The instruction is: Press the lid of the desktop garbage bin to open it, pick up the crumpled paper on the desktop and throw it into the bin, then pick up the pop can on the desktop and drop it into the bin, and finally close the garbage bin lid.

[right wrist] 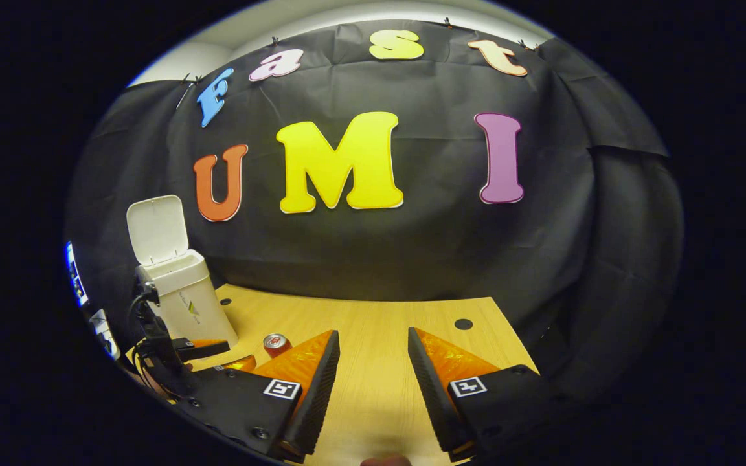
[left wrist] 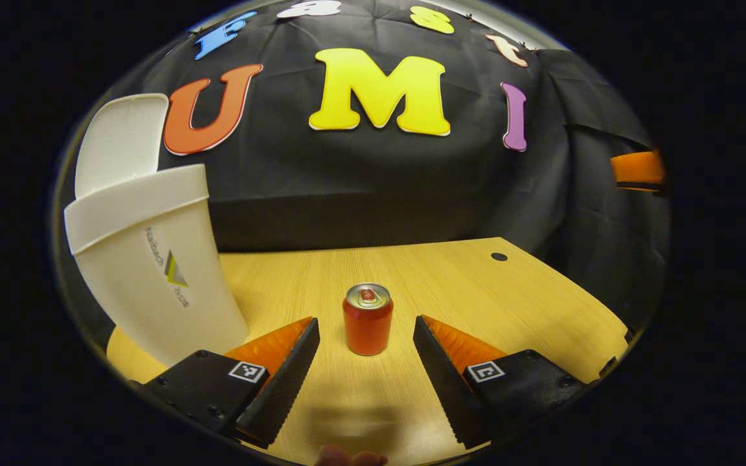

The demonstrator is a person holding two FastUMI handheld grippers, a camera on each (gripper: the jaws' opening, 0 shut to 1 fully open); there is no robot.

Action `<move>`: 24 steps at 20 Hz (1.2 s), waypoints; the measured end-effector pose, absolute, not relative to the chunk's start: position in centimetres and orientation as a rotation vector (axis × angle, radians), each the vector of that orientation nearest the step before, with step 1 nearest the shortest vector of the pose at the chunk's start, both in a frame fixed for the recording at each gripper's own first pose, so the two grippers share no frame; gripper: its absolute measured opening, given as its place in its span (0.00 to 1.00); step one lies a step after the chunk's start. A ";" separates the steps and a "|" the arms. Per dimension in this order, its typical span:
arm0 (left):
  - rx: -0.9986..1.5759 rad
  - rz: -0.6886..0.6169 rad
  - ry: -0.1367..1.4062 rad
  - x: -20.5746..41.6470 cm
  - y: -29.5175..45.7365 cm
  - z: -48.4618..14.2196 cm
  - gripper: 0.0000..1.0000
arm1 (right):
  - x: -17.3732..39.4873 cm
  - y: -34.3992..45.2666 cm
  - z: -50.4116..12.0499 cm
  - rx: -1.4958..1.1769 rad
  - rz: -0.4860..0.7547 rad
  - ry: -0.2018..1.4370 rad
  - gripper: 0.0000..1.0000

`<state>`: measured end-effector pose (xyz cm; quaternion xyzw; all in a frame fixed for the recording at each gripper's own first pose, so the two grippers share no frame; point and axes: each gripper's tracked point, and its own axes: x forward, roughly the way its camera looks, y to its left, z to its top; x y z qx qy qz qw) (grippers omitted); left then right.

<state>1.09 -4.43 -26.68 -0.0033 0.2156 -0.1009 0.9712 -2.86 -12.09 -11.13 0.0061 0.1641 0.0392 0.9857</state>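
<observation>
pop can (left wrist: 368,319), between the left gripper (left wrist: 366,340) fingers and ahead of them: metal, glossy painted side, bare silvery top
garbage bin (left wrist: 153,272), left of those fingers: smooth matt plastic
lid (left wrist: 120,142), raised above it: same plastic, faint sheen
desktop (left wrist: 476,291), under both grippers: wood-grain surface, smooth, low gloss
booth wall (right wrist: 412,246), beyond the right gripper (right wrist: 373,353): matt creased cloth

Pop can (left wrist: 368,319) stands upright on the desk (left wrist: 476,291), bare wood all round it and open board to its right. White bin (left wrist: 153,278), lid (left wrist: 120,142) raised, blocks the left side; its mouth is unobstructed from above.
</observation>
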 end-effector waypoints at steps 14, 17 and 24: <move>0.022 -0.212 0.556 6.7 -5.9 -35.3 0.97 | -4.6 -14.8 -15.1 -0.008 0.010 0.464 0.69; 0.017 -0.219 0.565 7.5 -6.2 -35.9 0.96 | -4.4 -14.9 -15.1 -0.018 0.008 0.470 0.67; 0.018 -0.232 0.620 7.8 -6.4 -37.6 0.96 | -4.3 -14.0 -14.9 -0.008 0.035 0.479 0.69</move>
